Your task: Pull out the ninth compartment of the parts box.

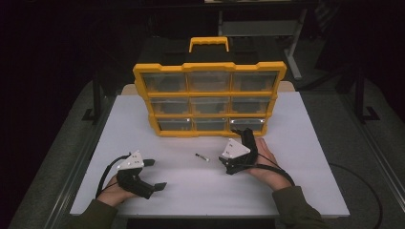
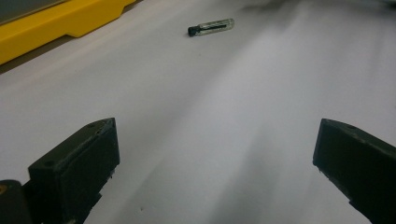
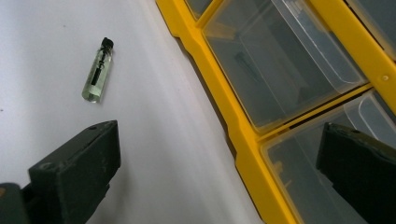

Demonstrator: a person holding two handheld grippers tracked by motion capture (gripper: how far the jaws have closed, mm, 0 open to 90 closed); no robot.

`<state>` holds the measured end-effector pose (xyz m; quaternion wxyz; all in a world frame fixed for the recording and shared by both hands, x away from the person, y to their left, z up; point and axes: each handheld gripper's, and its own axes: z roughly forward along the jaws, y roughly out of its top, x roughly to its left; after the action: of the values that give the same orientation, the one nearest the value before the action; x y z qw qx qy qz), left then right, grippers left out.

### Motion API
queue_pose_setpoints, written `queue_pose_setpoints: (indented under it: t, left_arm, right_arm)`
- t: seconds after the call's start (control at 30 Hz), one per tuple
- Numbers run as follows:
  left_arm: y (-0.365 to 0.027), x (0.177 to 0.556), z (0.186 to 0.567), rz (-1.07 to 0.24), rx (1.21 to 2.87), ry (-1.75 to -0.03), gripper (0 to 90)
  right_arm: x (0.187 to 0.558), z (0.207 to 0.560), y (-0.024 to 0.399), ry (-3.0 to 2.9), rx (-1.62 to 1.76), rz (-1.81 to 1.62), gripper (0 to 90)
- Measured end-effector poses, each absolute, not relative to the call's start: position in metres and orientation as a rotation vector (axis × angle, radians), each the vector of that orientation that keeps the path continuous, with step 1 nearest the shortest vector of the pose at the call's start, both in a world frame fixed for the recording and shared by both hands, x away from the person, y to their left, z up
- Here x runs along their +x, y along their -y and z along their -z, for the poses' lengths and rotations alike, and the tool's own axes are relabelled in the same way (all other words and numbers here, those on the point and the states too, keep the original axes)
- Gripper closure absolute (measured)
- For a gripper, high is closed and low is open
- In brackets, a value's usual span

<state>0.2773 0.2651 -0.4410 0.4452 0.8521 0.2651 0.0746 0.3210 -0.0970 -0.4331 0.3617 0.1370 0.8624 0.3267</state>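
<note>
A small clear vial with a black cap (image 1: 202, 157) lies on its side on the white table (image 1: 143, 129), in front of a yellow organizer (image 1: 210, 98) with clear drawers. My left gripper (image 1: 154, 174) rests open near the front left, its jaws wide apart; in its own view the vial (image 2: 211, 26) lies well ahead. My right gripper (image 1: 241, 148) is open by the organizer's bottom right drawer (image 1: 247, 124). In the right gripper view the vial (image 3: 98, 70) is off to the upper left, and the right jaw overlaps a drawer front (image 3: 280, 51).
The organizer stands upright at the back middle of the table, with a yellow carry handle (image 1: 208, 43) on top. Cables trail from both grippers. A dark floor and metal frames (image 1: 95, 95) surround the table.
</note>
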Motion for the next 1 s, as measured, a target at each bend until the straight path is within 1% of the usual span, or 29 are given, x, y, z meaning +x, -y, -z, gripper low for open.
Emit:
queue_pose_setpoints:
  t: [1.0]
  left_arm:
    - [-0.2649,0.2771,0.4409,-0.182,2.108,-0.656,0.2]
  right_arm:
    - [0.3169,0.434,0.0943,-2.138,0.274,-0.751,0.0]
